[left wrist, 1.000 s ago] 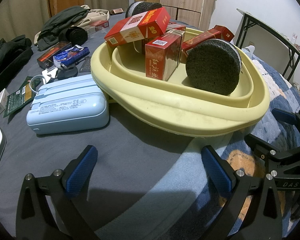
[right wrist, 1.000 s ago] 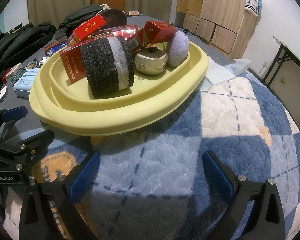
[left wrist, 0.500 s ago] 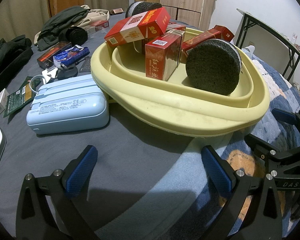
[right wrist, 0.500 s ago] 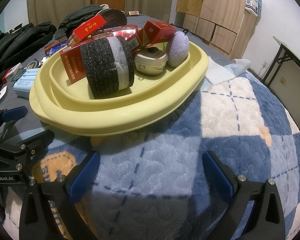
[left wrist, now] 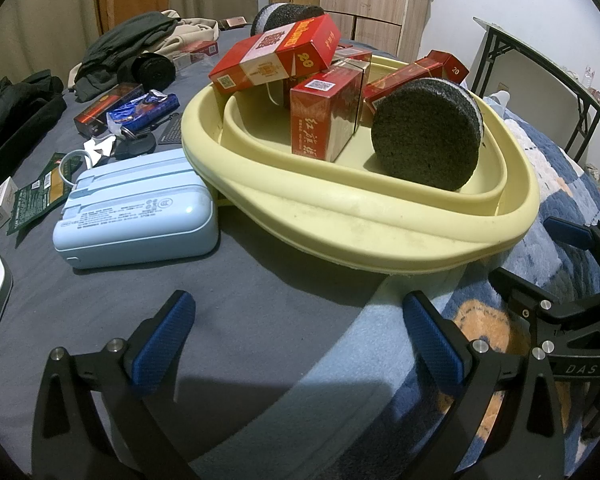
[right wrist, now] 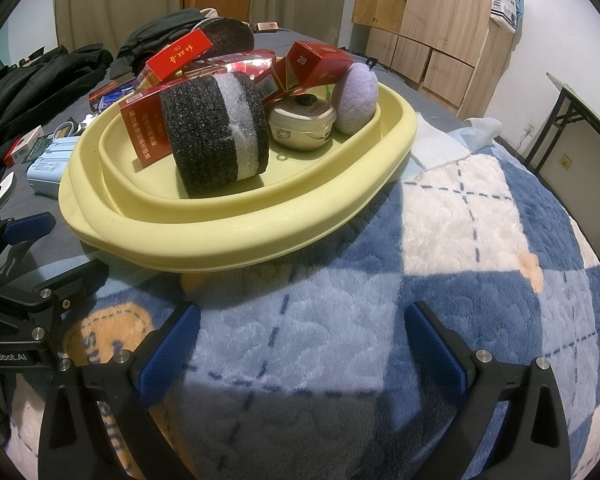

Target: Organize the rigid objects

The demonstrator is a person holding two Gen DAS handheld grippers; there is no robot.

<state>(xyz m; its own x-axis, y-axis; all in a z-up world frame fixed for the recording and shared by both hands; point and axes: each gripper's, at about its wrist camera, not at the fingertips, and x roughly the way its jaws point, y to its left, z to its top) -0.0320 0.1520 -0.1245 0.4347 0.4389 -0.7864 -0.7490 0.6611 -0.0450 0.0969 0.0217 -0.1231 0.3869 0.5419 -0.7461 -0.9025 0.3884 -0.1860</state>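
**Resting tongs before a loaded yellow basin**

Sitting on the bed, the pale yellow plastic basin (left wrist: 380, 216) holds red cardboard cigarette boxes (left wrist: 324, 116) and a round black-and-white foam puck (left wrist: 428, 136). Only the right view shows the silver metal tin (right wrist: 302, 122) and lilac plush pad (right wrist: 356, 98) behind them. Only the left view shows the light blue power bank (left wrist: 136, 208) just beside the basin. Left tongs (left wrist: 296, 332) and right tongs (right wrist: 302, 340) both gape apart, empty, over the blue checked fleece blanket (right wrist: 480, 240)
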